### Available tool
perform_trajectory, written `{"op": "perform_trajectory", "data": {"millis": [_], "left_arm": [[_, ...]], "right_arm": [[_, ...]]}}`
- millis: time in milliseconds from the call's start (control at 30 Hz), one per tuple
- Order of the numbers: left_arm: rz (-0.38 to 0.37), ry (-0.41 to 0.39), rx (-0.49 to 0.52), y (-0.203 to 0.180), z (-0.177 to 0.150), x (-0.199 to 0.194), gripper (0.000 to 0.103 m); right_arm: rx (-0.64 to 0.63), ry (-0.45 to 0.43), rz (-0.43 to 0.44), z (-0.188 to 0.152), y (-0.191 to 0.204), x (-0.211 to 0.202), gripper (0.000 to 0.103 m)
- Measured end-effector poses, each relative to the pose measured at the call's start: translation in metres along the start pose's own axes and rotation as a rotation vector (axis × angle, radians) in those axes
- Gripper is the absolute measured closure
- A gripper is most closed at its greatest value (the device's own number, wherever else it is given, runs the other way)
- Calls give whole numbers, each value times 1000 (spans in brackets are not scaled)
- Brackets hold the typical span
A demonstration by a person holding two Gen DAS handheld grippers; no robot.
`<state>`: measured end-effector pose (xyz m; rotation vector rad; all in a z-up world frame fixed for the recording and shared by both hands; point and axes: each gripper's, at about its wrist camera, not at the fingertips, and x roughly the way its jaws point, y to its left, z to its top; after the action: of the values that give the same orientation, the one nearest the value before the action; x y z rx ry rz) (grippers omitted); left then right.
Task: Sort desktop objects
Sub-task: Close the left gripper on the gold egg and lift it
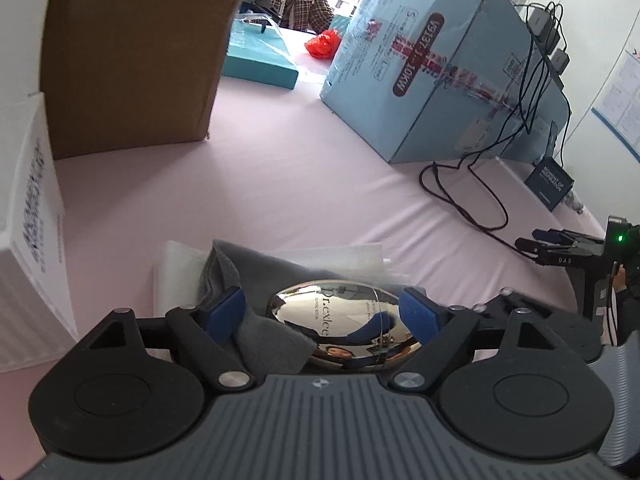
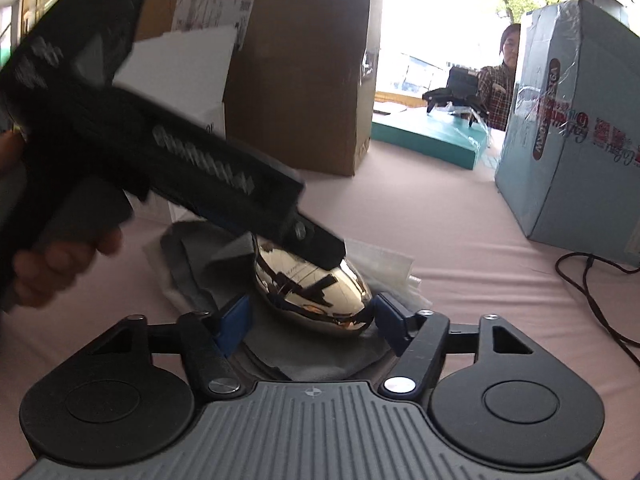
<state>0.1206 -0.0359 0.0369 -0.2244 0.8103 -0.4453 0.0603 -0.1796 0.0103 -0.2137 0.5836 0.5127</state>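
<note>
Pink tabletop [image 1: 320, 184], boxes at 12 o'clock. We straddle the chrome case [image 1: 344, 328] on the grey cloth [image 1: 272, 336] with both grippers (left [image 1: 326, 316], right [image 2: 312, 320]) spread open. Next: close on it.

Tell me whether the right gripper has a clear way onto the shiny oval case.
Probably not: the right gripper brackets the shiny oval case, jaws open, but the left gripper already straddles it.
</note>
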Motion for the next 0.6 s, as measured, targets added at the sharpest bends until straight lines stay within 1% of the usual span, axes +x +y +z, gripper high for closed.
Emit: {"op": "perform_trajectory", "data": {"millis": [33,100,167,233,333,367,433,533,600], "left_arm": [[7,-20,4,-1,1,-5,21],[17,-81,43,-6,3,-17,21],[-12,-118,86,-13,4,-27,20],[-33,-97,91,-16,4,-24,20],[1,-55,81,-11,1,-8,20],[12,-41,77,-9,-1,-2,18],[34,-13,70,-6,-3,9,18],[-11,3,26,1,-1,10,19],[-35,-4,15,3,-1,10,19]], "right_arm": [[-1,-1,-3,0,0,0,40],[-2,-2,-5,-1,0,1,40],[-3,-4,-8,-1,1,1,40],[-6,-6,-13,-1,3,2,40],[-9,-5,-17,-1,4,2,40],[-8,-3,-17,-1,4,3,40],[-11,-8,-22,-2,6,4,40],[-14,-13,-23,-2,6,4,40],[-15,-12,-25,-2,5,5,40]]}}
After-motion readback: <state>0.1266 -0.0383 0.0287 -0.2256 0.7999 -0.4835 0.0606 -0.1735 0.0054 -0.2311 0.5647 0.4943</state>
